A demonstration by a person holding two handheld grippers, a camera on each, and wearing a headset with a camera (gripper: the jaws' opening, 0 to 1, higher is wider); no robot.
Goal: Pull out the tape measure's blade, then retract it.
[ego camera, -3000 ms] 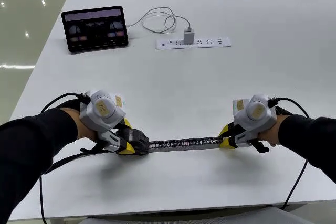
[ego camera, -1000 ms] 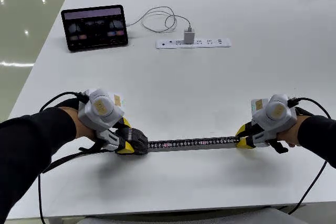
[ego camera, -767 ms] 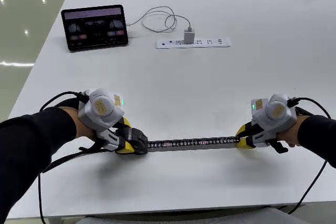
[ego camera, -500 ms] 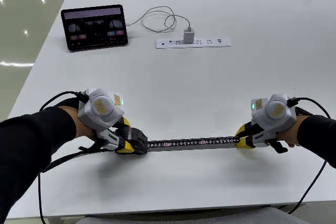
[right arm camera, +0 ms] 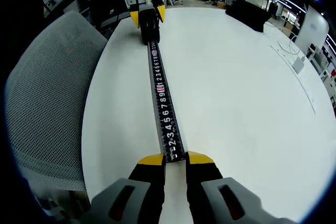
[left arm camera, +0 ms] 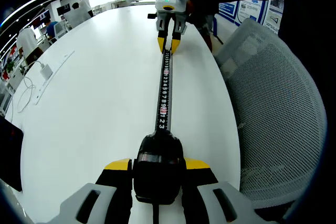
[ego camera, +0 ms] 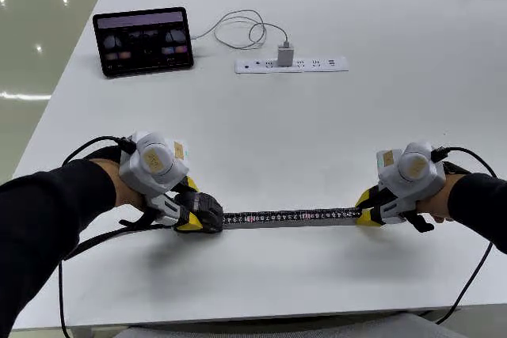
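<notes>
We see the left gripper [left arm camera: 157, 164] with its jaws about halfway apart, clamped on both sides of the tape measure [left arm camera: 159, 167]. The yellow tips press its flanks. The body is a black, rounded, glossy housing. Its rear end is cut off at the 6 o'clock edge of the left gripper view.

The right gripper [right arm camera: 176, 159] has its jaws narrowed almost to touching and pinches the free end of the blade [right arm camera: 163, 103]. The end hook sits between the yellow tips, too small for us to make out.

The blade is a thin, flat, dark strip with pale numerals and some red marks. It lies stretched straight on the table [ego camera: 317, 132] between the two grippers. In the head view the digits are too fine to read.

In the head view the tape measure sits at 7 o'clock and the blade runs across 6 o'clock to the right gripper near 4 o'clock. The table is white, smooth and matte.

A black tablet [ego camera: 143, 41] with a lit screen is at 10 o'clock; its icons are blurred. A white power strip [ego camera: 291, 64] at 12 o'clock carries a white charger [ego camera: 284, 55] with a looped white cable [ego camera: 238, 31].

A grey mesh chair [left arm camera: 273, 108] sits just beside the table edge, partly cut off. Dark sleeves cover both wrists.
</notes>
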